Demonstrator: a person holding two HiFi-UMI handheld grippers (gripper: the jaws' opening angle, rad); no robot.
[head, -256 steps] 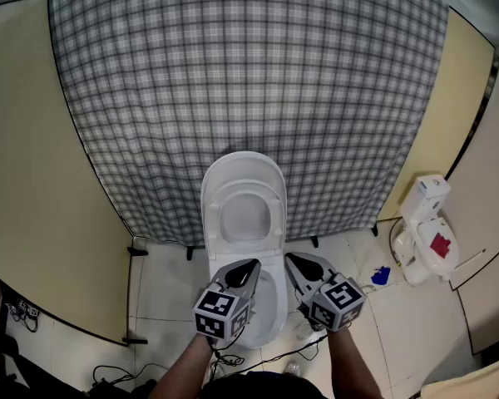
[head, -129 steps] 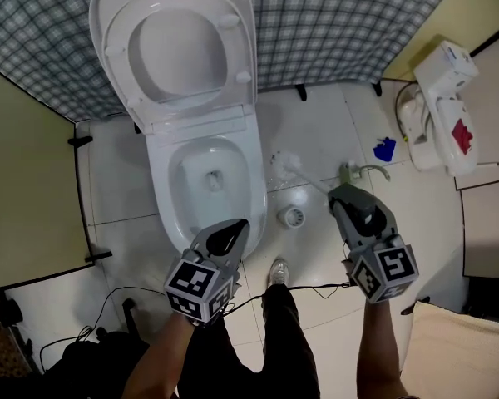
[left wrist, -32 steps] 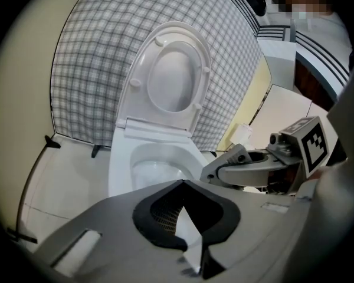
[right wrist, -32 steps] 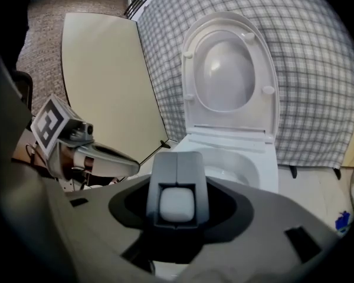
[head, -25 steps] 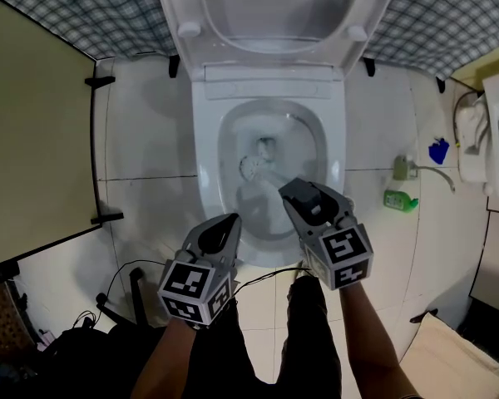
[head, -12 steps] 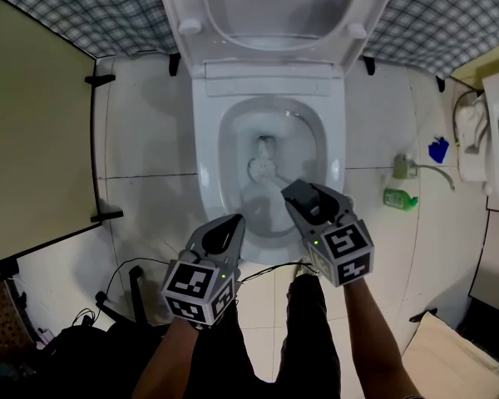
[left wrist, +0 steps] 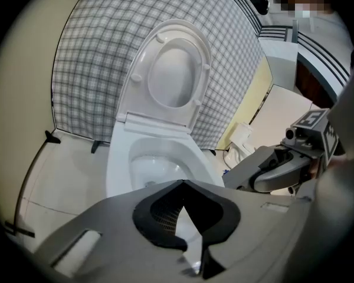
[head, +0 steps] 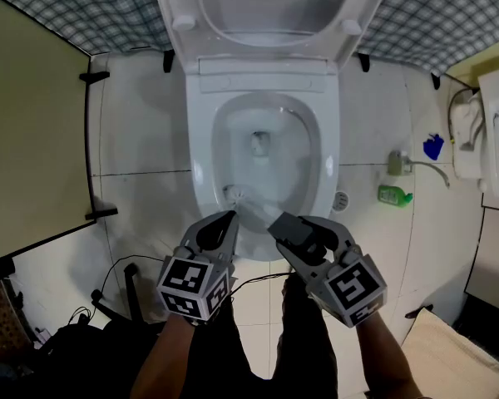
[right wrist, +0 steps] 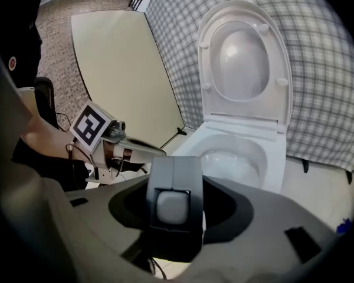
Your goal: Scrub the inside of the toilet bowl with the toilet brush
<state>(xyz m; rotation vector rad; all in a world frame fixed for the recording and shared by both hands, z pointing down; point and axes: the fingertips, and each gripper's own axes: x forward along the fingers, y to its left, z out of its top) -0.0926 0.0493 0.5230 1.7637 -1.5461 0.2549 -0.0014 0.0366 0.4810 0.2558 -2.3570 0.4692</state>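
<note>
Low on the near-left wall of the toilet bowl (head: 328,169), the toilet brush (head: 237,198) is pressing its bristles.
The right gripper (head: 288,228) is pinching the handle between its fingers, the shaft slanting forward-left from them; the left gripper (head: 219,226) is hovering beside the near rim, fingers pressed together, empty.

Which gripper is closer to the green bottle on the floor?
Right. The right gripper, holding the toilet brush, sits left of the green bottle, nearer the person; the left gripper is farther left.
</note>
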